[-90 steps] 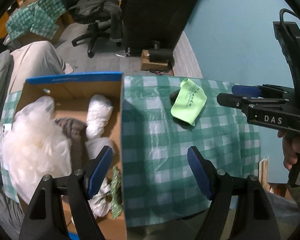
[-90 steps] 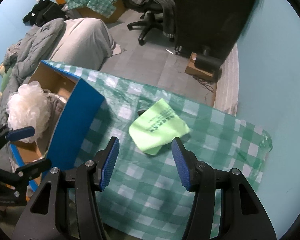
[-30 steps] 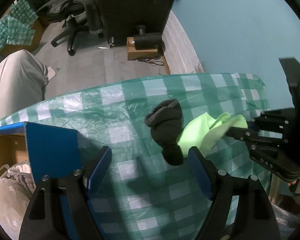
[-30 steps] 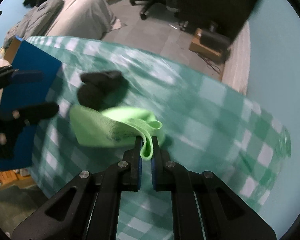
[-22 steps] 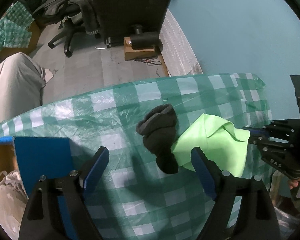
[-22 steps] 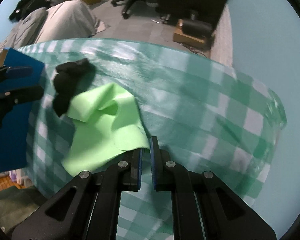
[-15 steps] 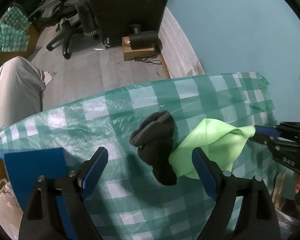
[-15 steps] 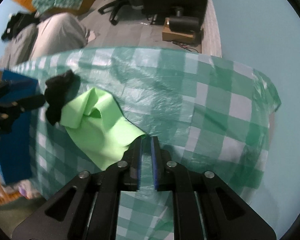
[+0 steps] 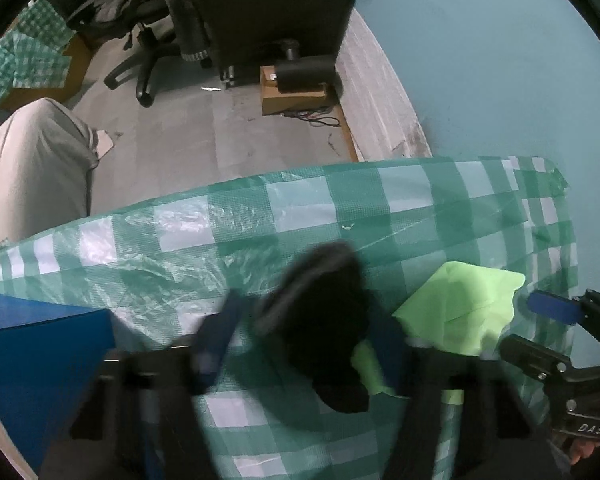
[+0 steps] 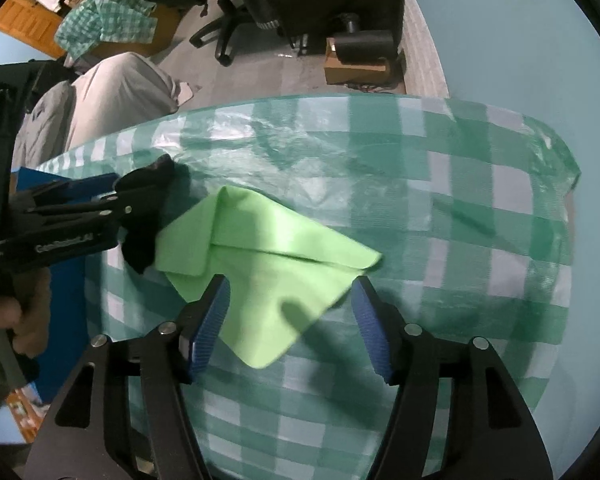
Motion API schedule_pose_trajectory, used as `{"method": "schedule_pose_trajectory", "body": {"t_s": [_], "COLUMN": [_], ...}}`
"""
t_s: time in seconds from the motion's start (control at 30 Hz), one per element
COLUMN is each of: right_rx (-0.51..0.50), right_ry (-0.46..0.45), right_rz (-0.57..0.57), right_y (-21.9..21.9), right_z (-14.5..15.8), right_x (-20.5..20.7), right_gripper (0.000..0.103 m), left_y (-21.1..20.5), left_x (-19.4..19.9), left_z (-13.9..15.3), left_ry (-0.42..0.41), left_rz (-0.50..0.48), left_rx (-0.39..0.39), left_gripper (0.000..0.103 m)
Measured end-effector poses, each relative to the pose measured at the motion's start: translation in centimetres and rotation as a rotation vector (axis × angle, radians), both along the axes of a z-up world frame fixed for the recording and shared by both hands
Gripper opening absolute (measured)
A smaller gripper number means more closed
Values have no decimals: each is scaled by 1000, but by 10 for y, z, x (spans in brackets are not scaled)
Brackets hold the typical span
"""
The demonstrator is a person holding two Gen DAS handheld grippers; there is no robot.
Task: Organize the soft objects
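I was in the step of picking up the black sock point(image 9: 324, 320) with my left gripper point(image 9: 300, 344); its jaws had just been closing and looked clenched on the sock, though that view was blurred. My right gripper point(image 10: 290, 320) had just been opening, and its released jaws stood around the near part of the green cloth point(image 10: 268, 264), which lay on the checked tabletop point(image 10: 460, 240). Next, I judged, the sock should go to the blue-sided box point(image 9: 40, 352). I could read "DAS" on the right gripper's body.
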State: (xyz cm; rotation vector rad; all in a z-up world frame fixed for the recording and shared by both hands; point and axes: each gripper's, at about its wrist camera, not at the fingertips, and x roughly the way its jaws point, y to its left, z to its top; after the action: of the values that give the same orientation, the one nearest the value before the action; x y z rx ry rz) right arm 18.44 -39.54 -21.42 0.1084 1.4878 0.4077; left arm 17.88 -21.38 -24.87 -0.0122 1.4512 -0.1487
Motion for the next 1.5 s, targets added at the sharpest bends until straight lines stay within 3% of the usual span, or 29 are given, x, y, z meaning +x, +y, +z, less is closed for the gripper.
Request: {"method": "schedule_pose_trajectory", "body": {"t_s": [0.17, 0.5, 0.63, 0.83, 0.9, 0.97, 1.03, 1.27, 1.33, 1.5], "right_rx": [5, -56, -108, -277, -275, -271, -267, -246, -232, -179], "right_ry": [19, 7, -25, -73, -79, -75, -80, -68, -65, -58], "right_rz": [-9, 33, 72, 195, 195, 183, 184, 164, 149, 118], "right_y": [11, 43, 56, 82, 84, 83, 85, 81, 76, 64], "right_z": [-8, -20, -21, -25, -25, -24, -22, -17, -15, -10], "right_x": [9, 22, 21, 10, 7, 6, 4, 0, 0, -3], "right_gripper": [64, 66, 67, 66, 66, 63, 51, 28, 13, 9], "left_y": [6, 41, 46, 51, 54, 55, 54, 53, 53, 51], "left_x": [-7, -34, -44, -51, -53, -54, -53, -57, -58, -63], "left_z": [2, 8, 4, 2, 3, 4, 5, 9, 10, 13], "left_ry": [-10, 11, 26, 41, 43, 45, 45, 39, 38, 30], "left_rz": [0, 113, 116, 122, 123, 120, 110, 83, 75, 53], "left_rx": [-11, -37, -33, -35, -36, -41, -44, -36, -37, -35], "left_gripper": [39, 39, 39, 40, 40, 40, 40, 40, 40, 40]}}
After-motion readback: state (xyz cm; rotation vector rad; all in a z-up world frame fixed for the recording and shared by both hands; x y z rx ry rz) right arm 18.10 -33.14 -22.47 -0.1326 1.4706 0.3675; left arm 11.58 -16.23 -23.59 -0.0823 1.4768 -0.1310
